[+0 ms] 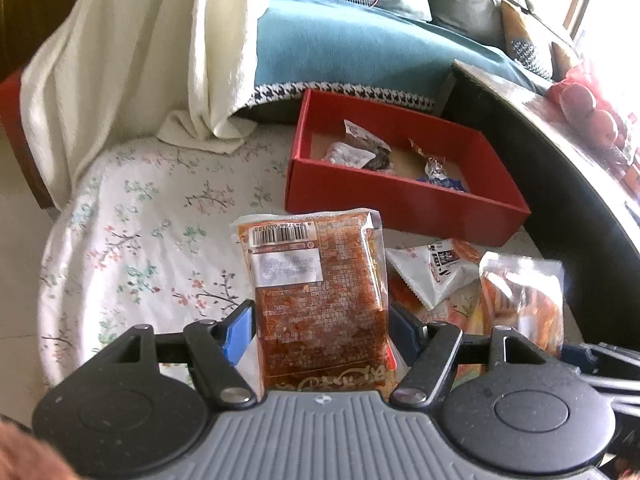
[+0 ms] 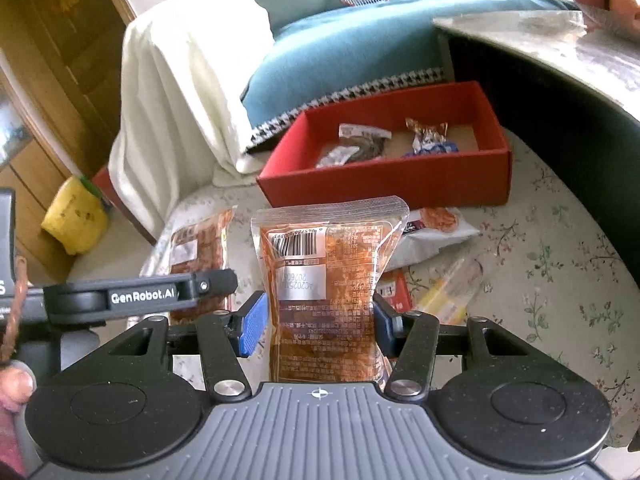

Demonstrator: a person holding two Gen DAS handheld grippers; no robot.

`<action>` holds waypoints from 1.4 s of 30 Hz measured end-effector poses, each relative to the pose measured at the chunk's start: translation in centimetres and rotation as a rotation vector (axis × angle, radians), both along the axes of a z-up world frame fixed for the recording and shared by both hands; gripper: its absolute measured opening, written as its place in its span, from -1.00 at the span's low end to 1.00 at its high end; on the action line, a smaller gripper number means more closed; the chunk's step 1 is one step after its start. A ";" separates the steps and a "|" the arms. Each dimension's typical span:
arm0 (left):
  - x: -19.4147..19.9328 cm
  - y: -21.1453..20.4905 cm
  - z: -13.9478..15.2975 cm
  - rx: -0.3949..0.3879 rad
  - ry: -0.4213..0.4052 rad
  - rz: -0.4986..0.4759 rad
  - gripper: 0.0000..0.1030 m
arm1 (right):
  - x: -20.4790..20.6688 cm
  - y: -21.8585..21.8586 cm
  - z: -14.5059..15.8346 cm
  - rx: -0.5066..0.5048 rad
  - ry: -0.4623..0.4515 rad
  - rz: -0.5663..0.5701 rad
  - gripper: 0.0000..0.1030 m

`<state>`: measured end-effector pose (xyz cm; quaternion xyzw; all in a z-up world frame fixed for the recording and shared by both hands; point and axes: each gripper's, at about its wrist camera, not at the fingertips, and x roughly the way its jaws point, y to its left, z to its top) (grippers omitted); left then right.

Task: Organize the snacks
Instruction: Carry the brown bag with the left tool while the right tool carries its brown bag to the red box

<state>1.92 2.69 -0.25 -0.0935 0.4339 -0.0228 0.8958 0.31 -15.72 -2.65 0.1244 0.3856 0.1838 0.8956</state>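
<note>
My left gripper is shut on a clear pouch of red-brown snack, held upright with its barcode end pointing away from me. My right gripper is shut on a second pouch of the same kind, also upright. Each view shows the other hand's pouch: the right one at the right edge, the left one behind the left gripper's arm. Beyond both stands an open red box holding a few small wrapped snacks.
A white triangular packet and a yellow clear-wrapped snack lie on the floral cloth in front of the box. A dark curved table rises to the right; a blue sofa cushion and a white towel lie behind.
</note>
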 end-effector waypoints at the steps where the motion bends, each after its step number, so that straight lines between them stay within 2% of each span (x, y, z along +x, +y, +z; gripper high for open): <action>1: -0.2 -0.1 0.3 0.012 -0.003 0.005 0.21 | -0.1 -0.1 0.4 0.009 -0.013 0.001 0.21; 6: -1.3 -0.4 1.9 0.067 -0.031 0.030 0.21 | -0.2 -0.5 2.0 0.034 -0.069 -0.015 0.23; 12: 0.2 -0.9 3.4 0.069 -0.076 0.002 0.21 | 1.3 -0.8 2.3 0.010 -0.081 -0.051 0.23; 22: 4.5 -2.0 4.0 0.059 -0.130 -0.027 0.21 | 5.4 -1.2 2.7 -0.004 -0.085 -0.096 0.23; 26: 6.0 -1.8 3.7 0.044 -0.124 -0.020 0.21 | 6.8 -1.0 2.9 -0.007 -0.088 -0.096 0.23; 42: 10.2 -2.6 4.2 0.081 -0.155 -0.025 0.21 | 10.6 -1.5 3.9 -0.020 -0.108 -0.092 0.24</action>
